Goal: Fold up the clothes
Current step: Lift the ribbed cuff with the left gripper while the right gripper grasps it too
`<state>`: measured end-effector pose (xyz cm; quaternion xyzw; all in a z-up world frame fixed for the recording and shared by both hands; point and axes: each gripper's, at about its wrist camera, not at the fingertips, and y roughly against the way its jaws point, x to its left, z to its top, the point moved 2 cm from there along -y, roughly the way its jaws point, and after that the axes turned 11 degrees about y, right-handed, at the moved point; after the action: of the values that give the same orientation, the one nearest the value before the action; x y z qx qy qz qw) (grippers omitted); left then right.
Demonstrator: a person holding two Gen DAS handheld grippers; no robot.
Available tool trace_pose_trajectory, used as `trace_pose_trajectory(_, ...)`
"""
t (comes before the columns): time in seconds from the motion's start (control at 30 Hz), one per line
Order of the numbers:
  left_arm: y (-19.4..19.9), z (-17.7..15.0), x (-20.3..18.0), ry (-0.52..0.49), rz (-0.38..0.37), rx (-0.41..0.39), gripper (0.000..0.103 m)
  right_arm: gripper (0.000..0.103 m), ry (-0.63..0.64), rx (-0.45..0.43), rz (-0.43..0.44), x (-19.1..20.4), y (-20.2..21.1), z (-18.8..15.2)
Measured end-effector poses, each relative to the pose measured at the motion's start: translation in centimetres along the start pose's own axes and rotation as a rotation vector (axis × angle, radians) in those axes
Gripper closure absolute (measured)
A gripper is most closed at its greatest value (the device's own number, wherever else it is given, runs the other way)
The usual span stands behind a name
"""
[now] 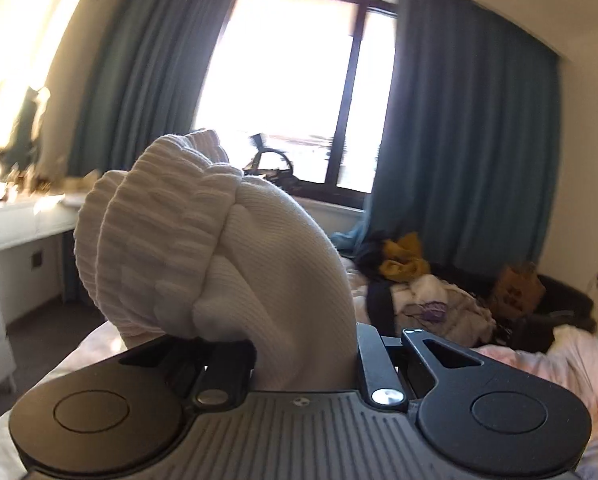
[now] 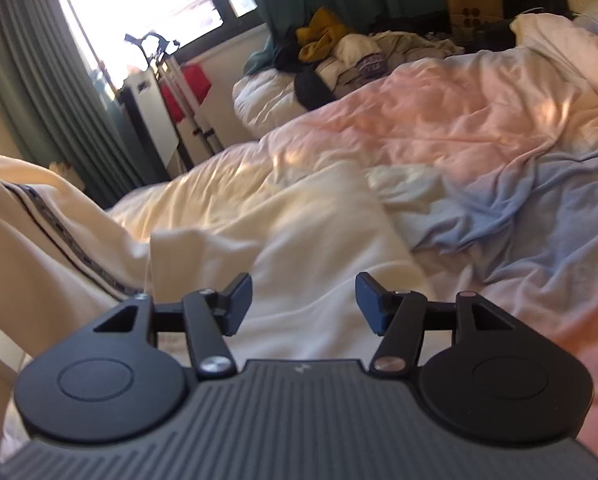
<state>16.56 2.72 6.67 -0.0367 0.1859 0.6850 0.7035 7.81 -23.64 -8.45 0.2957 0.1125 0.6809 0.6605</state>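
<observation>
The left gripper (image 1: 305,354) is clamped on a thick white ribbed knit garment (image 1: 219,240), whose bunched folds rise in front of its camera and hide most of the room. I judge that the cloth is gripped at a doubled edge, because several ribbed layers stack together just above the jaws; such a grip lets the whole piece be lifted and carried over as one fold. The right gripper (image 2: 303,304) stands released, with nothing between its dark blue pads (image 2: 239,304). It hovers above a flat white cloth (image 2: 299,248) that is spread on the rumpled duvet of pink, cream and pale blue (image 2: 479,128), probably ready to pin or take a second corner. At the left edge of the right view, a cream fabric with a dark patterned stripe (image 2: 47,216) hangs close to the camera. Far back near the window, a heap of mixed clothes with a mustard yellow piece (image 2: 323,36) waits on the bed, so much folding is left, I think.
</observation>
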Motion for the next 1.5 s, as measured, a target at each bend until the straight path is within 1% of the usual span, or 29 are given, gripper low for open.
trace_pose_trajectory(0.1, -0.5, -2.6, -6.1, -0.088, -0.054, 0.017, 0.089, 0.043, -0.05, -0.044, -0.026, -2.6, 1.4, 1.2)
trace_pose_trajectory(0.17, -1.0, -5.6, -10.0, -0.166, -0.087, 0.035, 0.089, 0.043, -0.111, -0.073, -0.033, -5.0, 2.2, 1.8)
trace_pose_trajectory(0.3, -1.5, -14.7, -16.0, -0.358, -0.148, 0.133, 0.089, 0.041, -0.261, -0.126, -0.027, -10.2, 3.7, 2.7)
trace_pose_trajectory(0.37, -1.9, -19.3, -17.8, -0.447, -0.164, 0.205, 0.089, 0.041, -0.331, -0.144, 0.005, -12.4, 4.2, 2.8)
trace_pose_trajectory(0.43, -3.0, -23.0, -18.8, -0.548, -0.161, 0.255, 0.089, 0.041, -0.384, -0.155, 0.053, -14.1, 4.3, 2.7)
trace_pose_trajectory(0.47, -3.2, -24.4, -19.1, -0.596, -0.156, 0.268, 0.088, 0.041, -0.41, -0.16, 0.077, -14.9, 4.3, 2.7)
trace_pose_trajectory(0.5, -3.3, -25.9, -17.9, -0.646, -0.154, 0.268, 0.088, 0.041, -0.429, -0.159, 0.088, -15.4, 4.0, 2.6)
trace_pose_trajectory(0.53, -2.9, -26.7, -17.7, -0.688, -0.156, 0.257, 0.087, 0.041, -0.447, -0.158, 0.1, -15.8, 3.7, 2.5)
trace_pose_trajectory(0.63, -3.8, -27.7, -17.5, -0.785, -0.181, 0.241, 0.083, 0.041, -0.471, -0.145, 0.145, -16.1, 2.9, 2.4)
trace_pose_trajectory(0.67, -3.8, -27.8, -17.4, -0.798, -0.193, 0.242, 0.082, 0.041, -0.467, -0.139, 0.163, -15.9, 2.7, 2.4)
trace_pose_trajectory(0.73, -3.3, -27.7, -17.0, -0.804, -0.216, 0.251, 0.075, 0.041, -0.438, -0.125, 0.193, -14.9, 2.2, 2.7)
trace_pose_trajectory(0.77, -2.5, -27.4, -16.4, -0.805, -0.233, 0.26, 0.073, 0.041, -0.425, -0.117, 0.208, -14.5, 2.0, 2.8)
trace_pose_trajectory(0.83, -0.5, -27.1, -14.5, -0.822, -0.261, 0.273, 0.062, 0.041, -0.41, -0.099, 0.251, -13.7, 1.5, 2.9)
trace_pose_trajectory(0.9, 2.1, -26.8, -12.3, -0.857, -0.284, 0.27, 0.059, 0.041, -0.412, -0.086, 0.304, -13.0, 1.2, 3.0)
trace_pose_trajectory(0.93, 3.3, -26.7, -11.2, -0.874, -0.295, 0.269, 0.054, 0.041, -0.409, -0.083, 0.324, -12.6, 1.1, 3.1)
trace_pose_trajectory(1.0, 5.4, -26.3, -9.2, -0.902, -0.318, 0.263, 0.053, 0.041, -0.403, -0.079, 0.365, -12.0, 0.9, 3.2)
trace_pose_trajectory(1.1, 6.9, -25.9, -7.0, -0.918, -0.326, 0.248, 0.048, 0.041, -0.364, -0.058, 0.282, -11.7, 0.3, 3.5)
trace_pose_trajectory(1.13, 7.1, -25.8, -6.3, -0.918, -0.322, 0.244, 0.049, 0.041, -0.372, -0.034, 0.267, -11.8, -0.3, 3.3)
trace_pose_trajectory(1.2, 6.5, -25.8, -4.9, -0.906, -0.302, 0.238, 0.049, 0.041, -0.387, 0.013, 0.238, -12.2, -1.7, 3.0)
trace_pose_trajectory(1.23, 6.0, -25.7, -4.2, -0.9, -0.29, 0.233, 0.048, 0.041, -0.398, 0.035, 0.237, -12.2, -2.6, 2.8)
trace_pose_trajectory(1.27, 5.9, -25.9, -4.0, -0.913, -0.283, 0.21, 0.048, 0.041, -0.41, 0.058, 0.237, -12.2, -3.5, 2.6)
trace_pose_trajectory(1.33, 5.7, -26.5, -3.8, -0.937, -0.267, 0.163, 0.041, 0.041, -0.437, 0.074, 0.248, -11.8, -5.1, 2.4)
trace_pose_trajectory(1.37, 5.4, -26.9, -3.8, -0.941, -0.26, 0.155, 0.04, 0.041, -0.451, 0.077, 0.254, -11.6, -5.8, 2.3)
trace_pose_trajectory(1.47, 4.9, -27.5, -3.5, -0.927, -0.252, 0.152, 0.042, 0.042, -0.54, 0.073, 0.258, -10.8, -8.1, 1.3)
trace_pose_trajectory(1.5, 4.8, -27.5, -3.4, -0.914, -0.259, 0.157, 0.045, 0.042, -0.557, 0.064, 0.266, -10.5, -8.6, 1.0)
